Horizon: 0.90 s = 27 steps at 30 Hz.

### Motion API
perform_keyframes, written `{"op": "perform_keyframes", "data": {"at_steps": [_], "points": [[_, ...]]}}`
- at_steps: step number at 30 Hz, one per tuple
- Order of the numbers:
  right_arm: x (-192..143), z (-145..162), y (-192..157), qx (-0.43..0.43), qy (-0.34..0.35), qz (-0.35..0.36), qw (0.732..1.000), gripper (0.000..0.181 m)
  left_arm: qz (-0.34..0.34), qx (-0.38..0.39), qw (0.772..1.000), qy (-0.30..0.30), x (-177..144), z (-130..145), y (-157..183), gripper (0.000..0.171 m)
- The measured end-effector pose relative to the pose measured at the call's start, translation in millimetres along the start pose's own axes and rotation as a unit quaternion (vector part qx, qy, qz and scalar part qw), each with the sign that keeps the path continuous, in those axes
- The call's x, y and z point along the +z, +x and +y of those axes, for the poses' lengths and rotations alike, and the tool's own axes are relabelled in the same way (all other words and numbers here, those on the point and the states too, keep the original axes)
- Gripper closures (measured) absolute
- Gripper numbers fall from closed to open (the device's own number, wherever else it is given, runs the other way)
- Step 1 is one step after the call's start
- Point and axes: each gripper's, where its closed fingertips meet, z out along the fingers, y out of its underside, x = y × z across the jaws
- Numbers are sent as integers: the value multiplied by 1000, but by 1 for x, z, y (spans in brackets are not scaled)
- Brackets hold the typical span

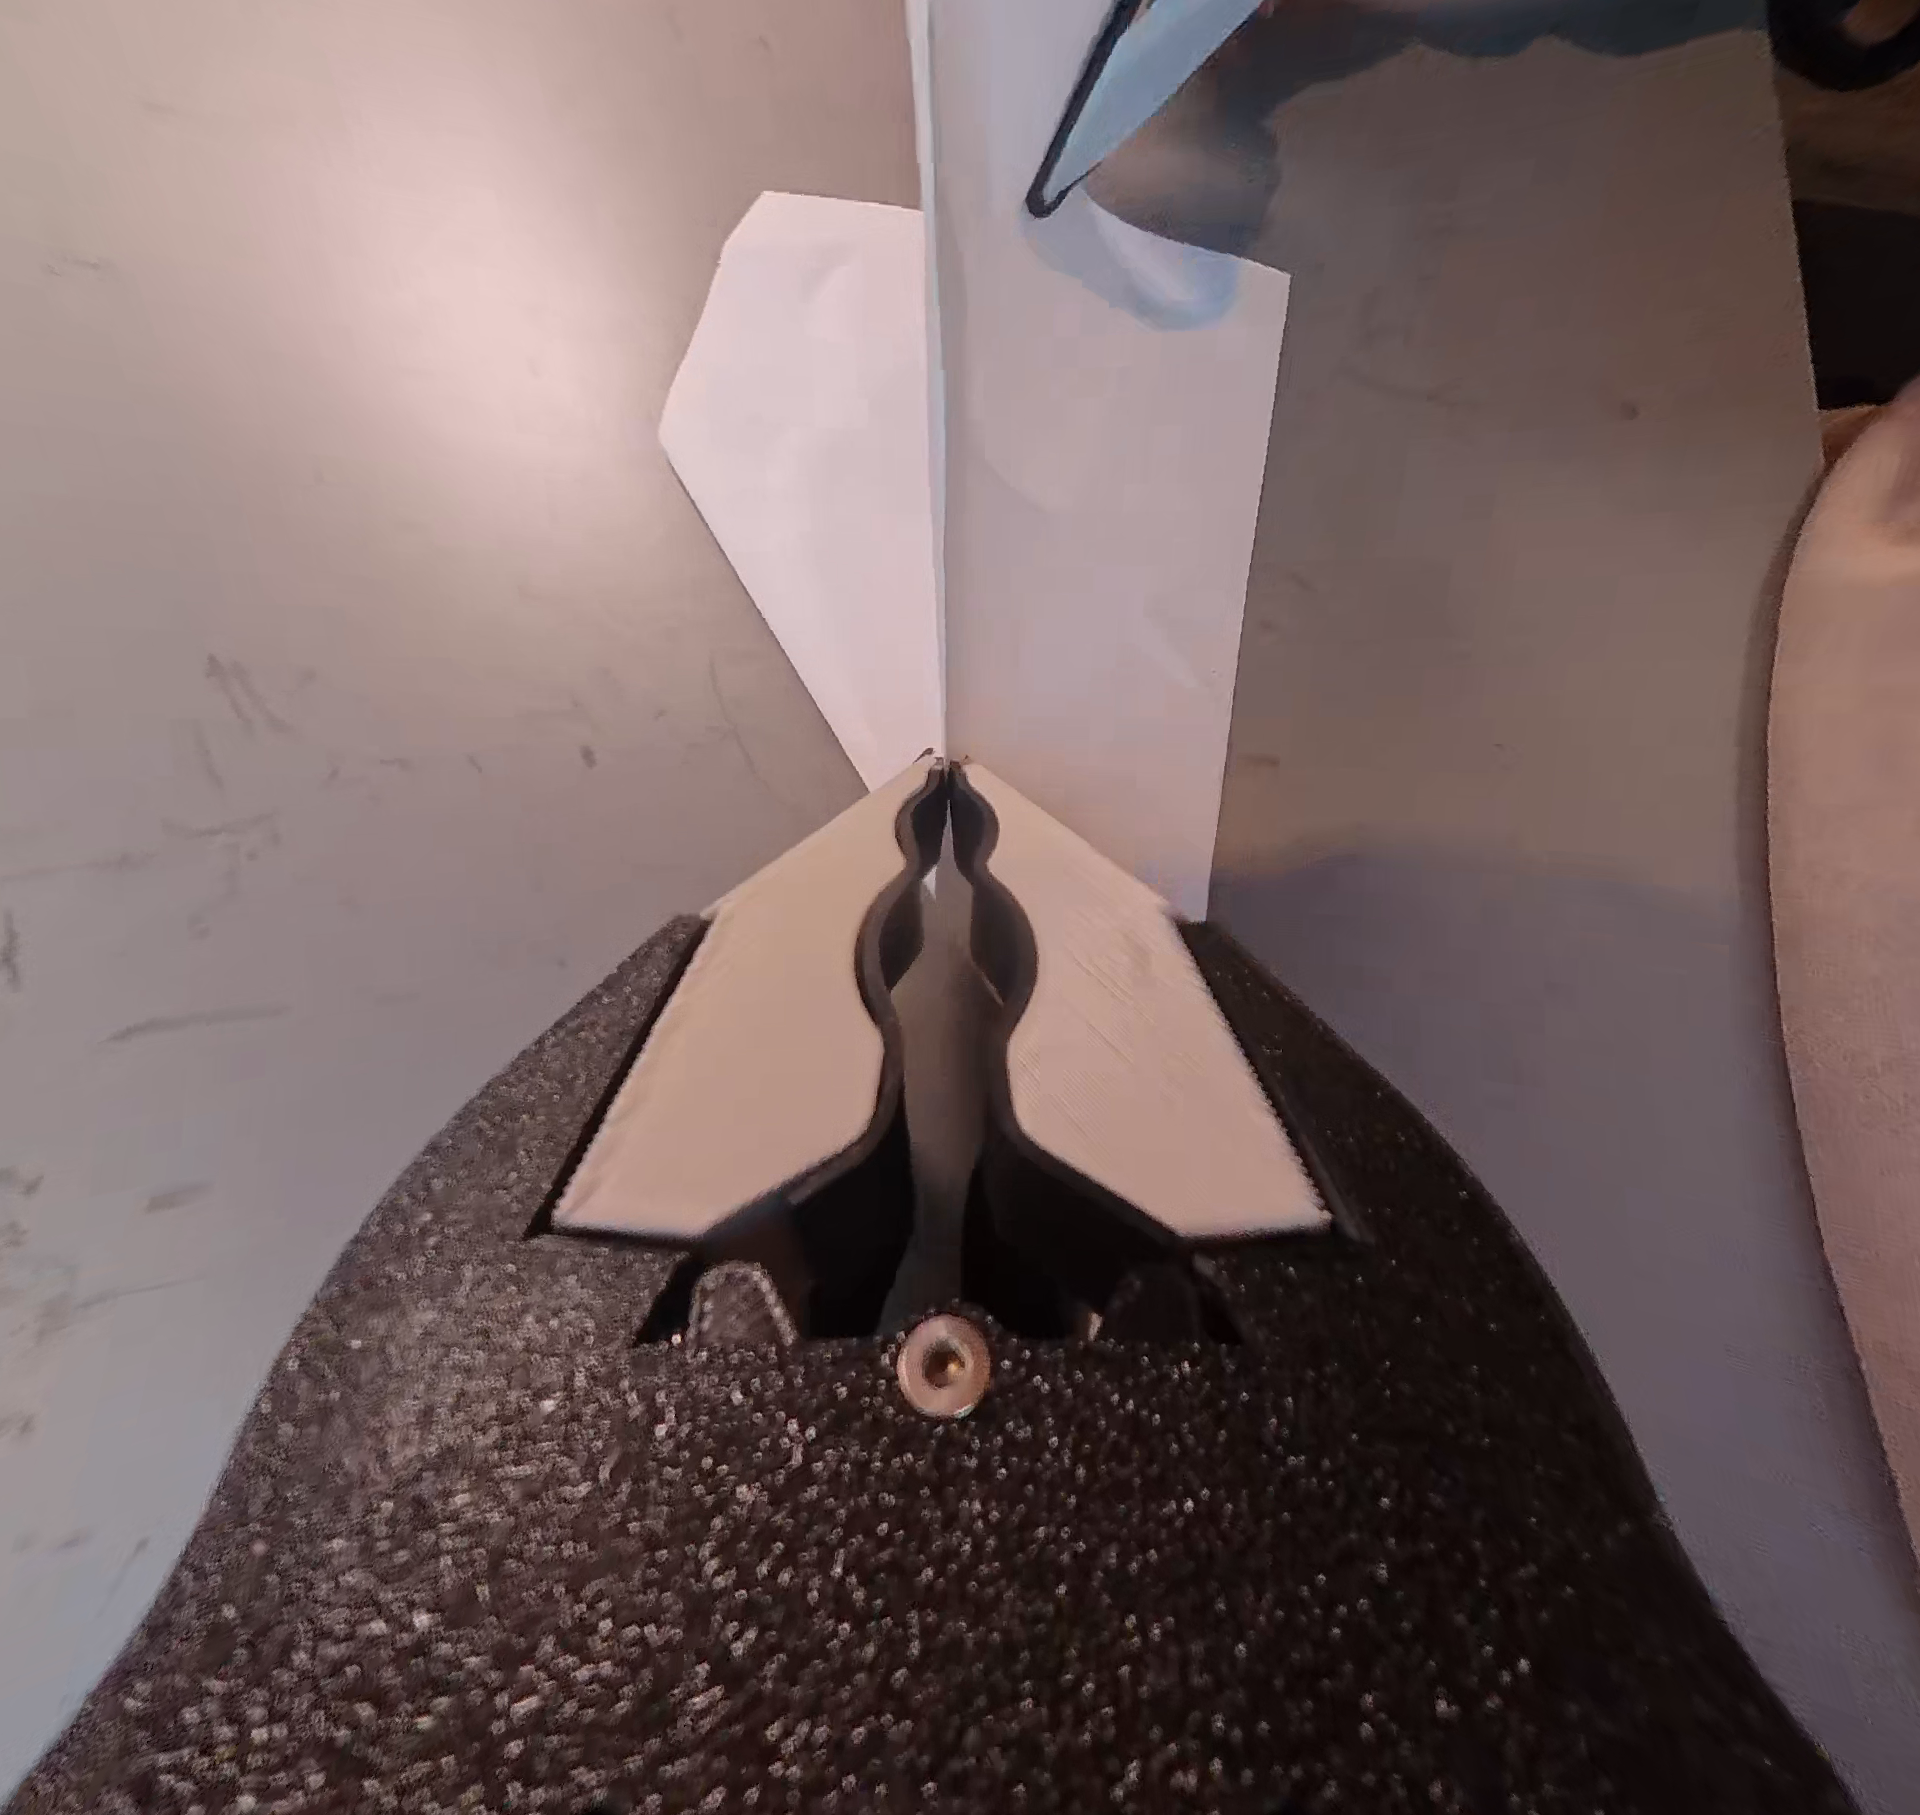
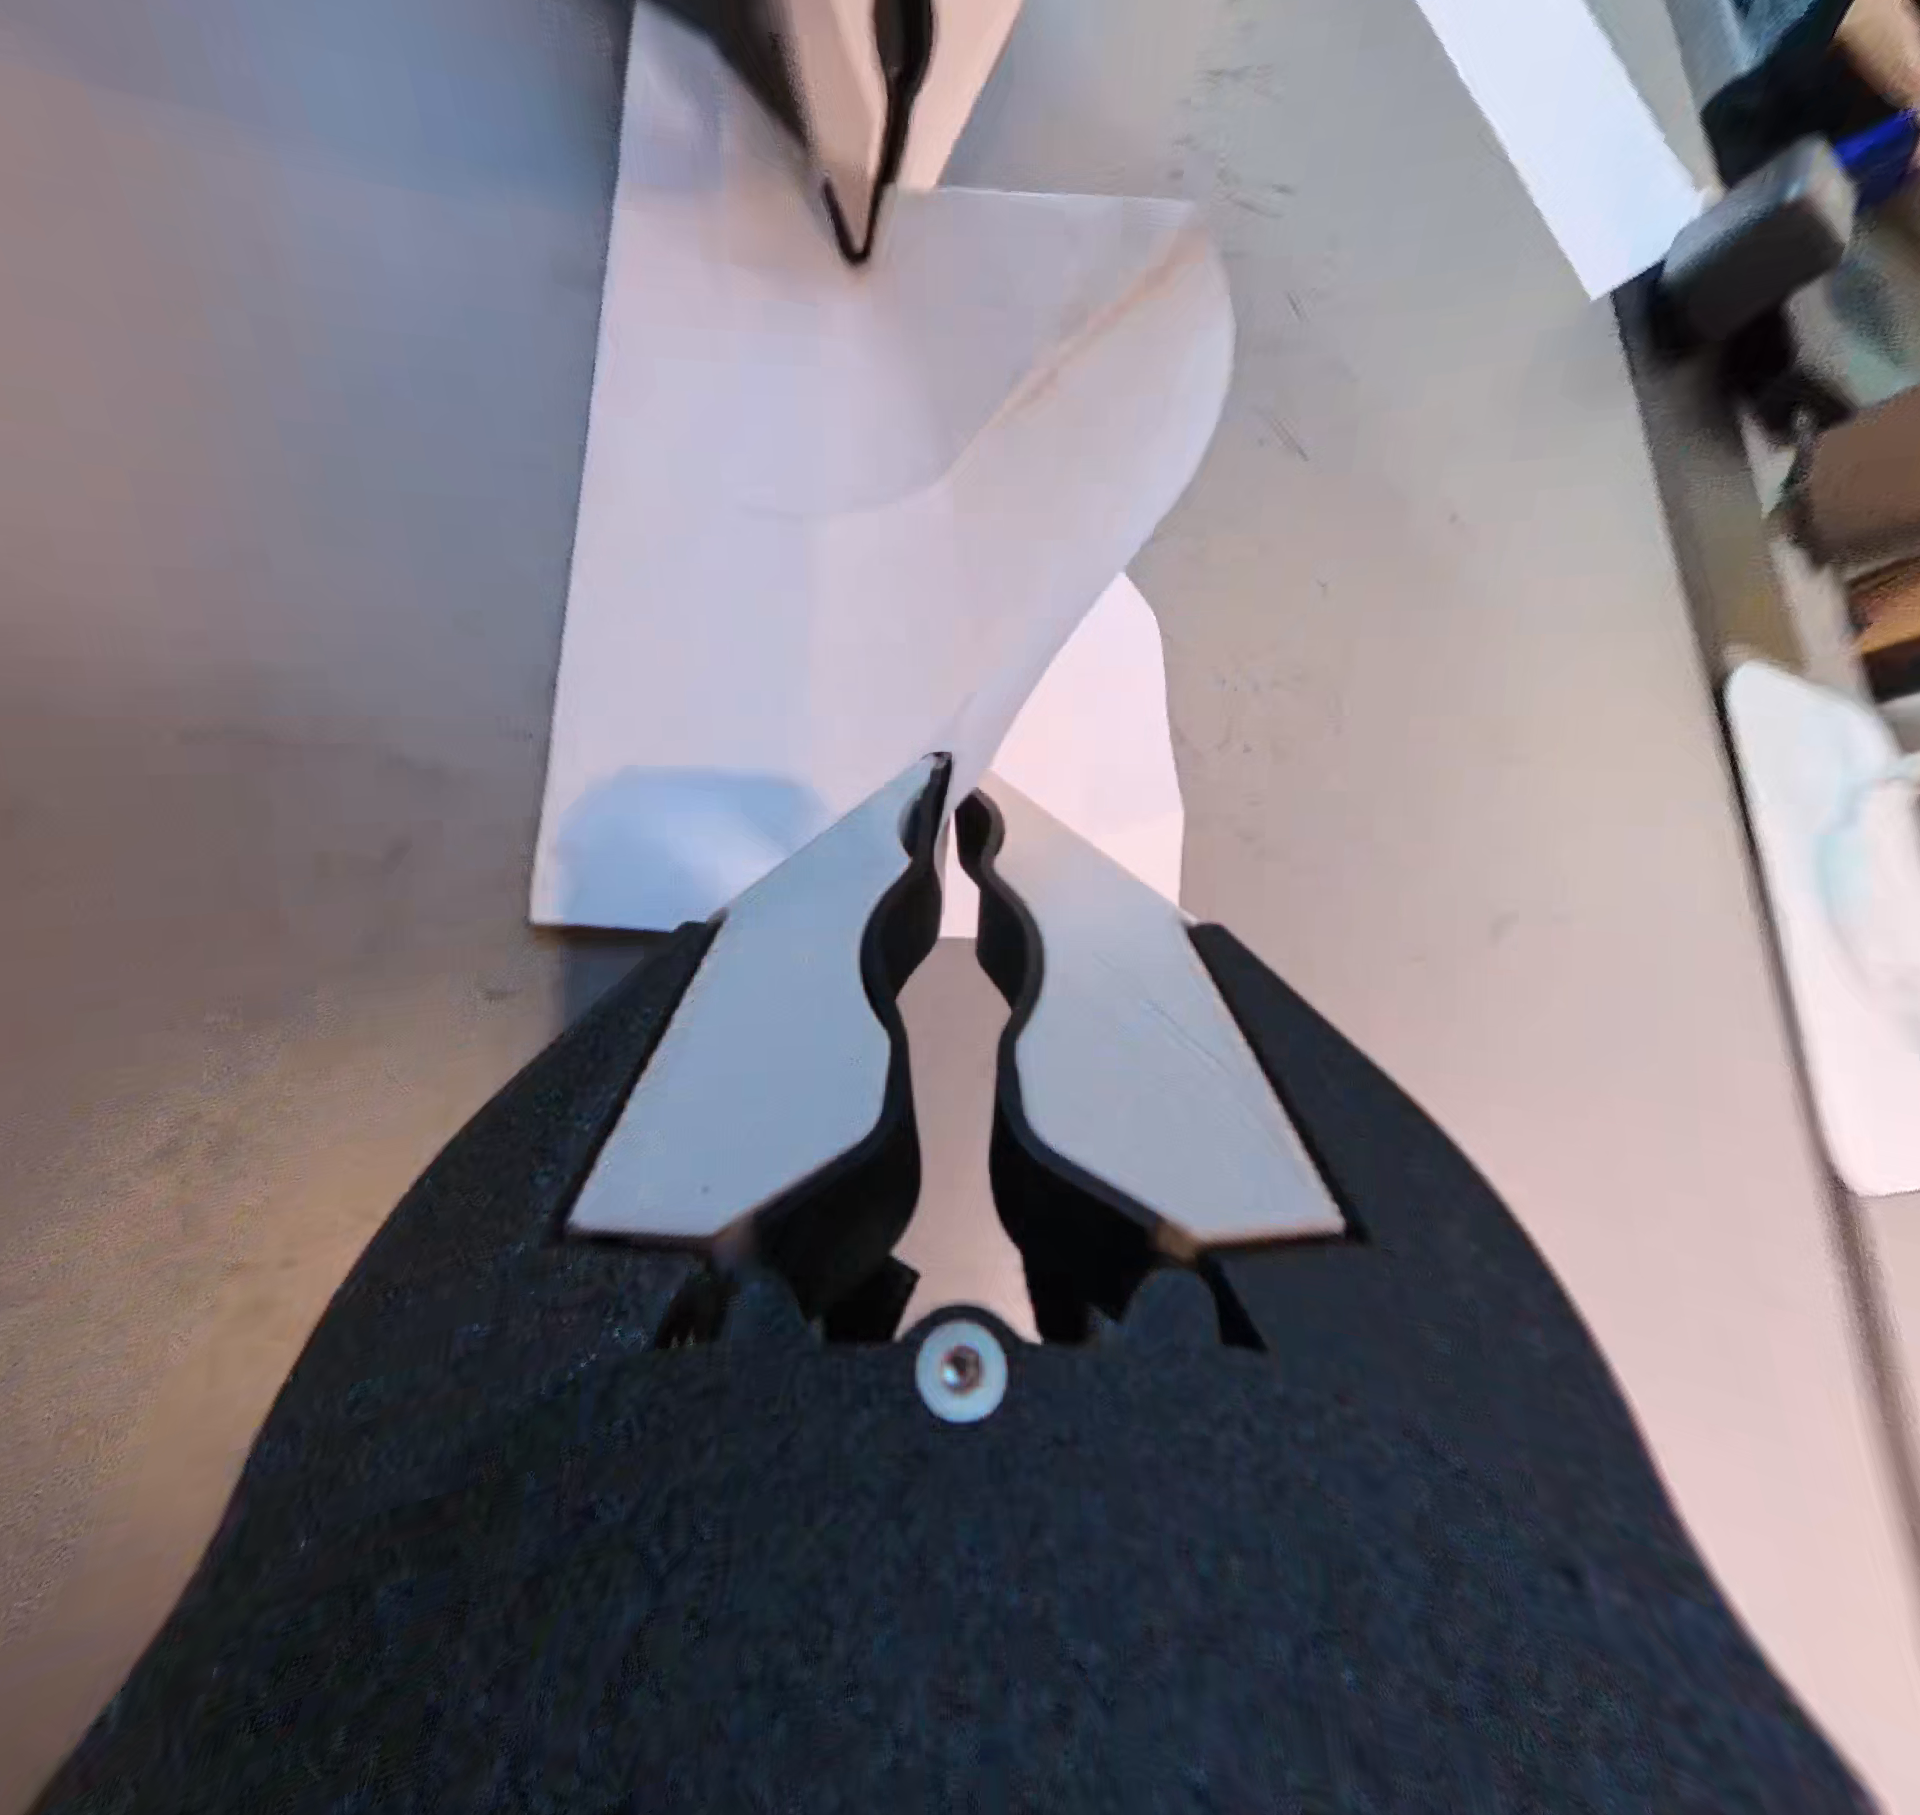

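A white sheet of paper [image 1: 1101, 518] lies on a grey table [image 1: 364, 415], with part of it folded up. My left gripper [image 1: 948, 773] is shut on the near edge of the paper, and a flap stands up from its tips. My right gripper [image 2: 951, 778] is shut on a lifted, curling flap of the same paper [image 2: 779, 518]. The two grippers face each other from opposite ends of the sheet. The right gripper shows at the top of the left wrist view [image 1: 1049, 196]. The left gripper shows at the top of the right wrist view [image 2: 857, 243].
A second white sheet [image 2: 1527, 72] lies at the far right of the table [image 2: 1403, 622]. Dark objects [image 2: 1766, 238] and a white cloth-like thing [image 2: 1829, 882] sit past the table's right edge. A pale beige shape [image 1: 1849, 830] fills the right side of the left wrist view. Spacing between my two grippers at the tips: around 12 cm.
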Motion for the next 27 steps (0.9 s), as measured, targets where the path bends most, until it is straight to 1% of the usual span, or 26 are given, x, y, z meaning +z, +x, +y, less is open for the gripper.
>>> {"op": "perform_keyframes", "data": {"at_steps": [2,4,6,9,10,11,12,15,16,18,19,21,25,27], "points": [[7,4,-8,-107,-28,21,994,181,7,20,1000,-17,-1,5,-2,169],[11,5,-13,-176,-43,38,983,181,25,29,999,-29,-3,6,-1,164],[12,1,-14,-198,-37,51,978,181,44,15,998,-33,-4,3,-1,155],[10,-5,-7,-211,-24,77,974,181,85,-22,996,-10,0,-10,3,152],[9,-6,-4,-219,-22,87,972,181,95,-22,995,-9,2,-12,5,154],[8,-7,-1,-226,-21,95,969,181,98,-9,995,-11,4,-12,7,165],[7,-7,1,-231,-23,101,967,181,95,19,995,-11,6,-12,9,171],[5,-2,0,-220,-19,95,971,181,60,131,989,-8,9,-12,18,171],[5,-1,-2,-220,-18,88,971,181,46,176,983,-12,11,-10,21,171],[8,1,-7,-222,-19,73,972,181,19,273,962,-20,14,-6,29,171],[9,2,-9,-222,-20,65,973,181,5,309,951,-26,16,-3,32,171],[9,3,-10,-208,-18,48,977,181,-18,352,935,-32,17,-2,34,171],[5,4,-12,-151,-16,1,988,179,-51,415,907,-55,18,-2,35,171],[0,0,-15,-110,-6,-25,994,161,-61,436,896,-63,18,-2,35,171]]}}
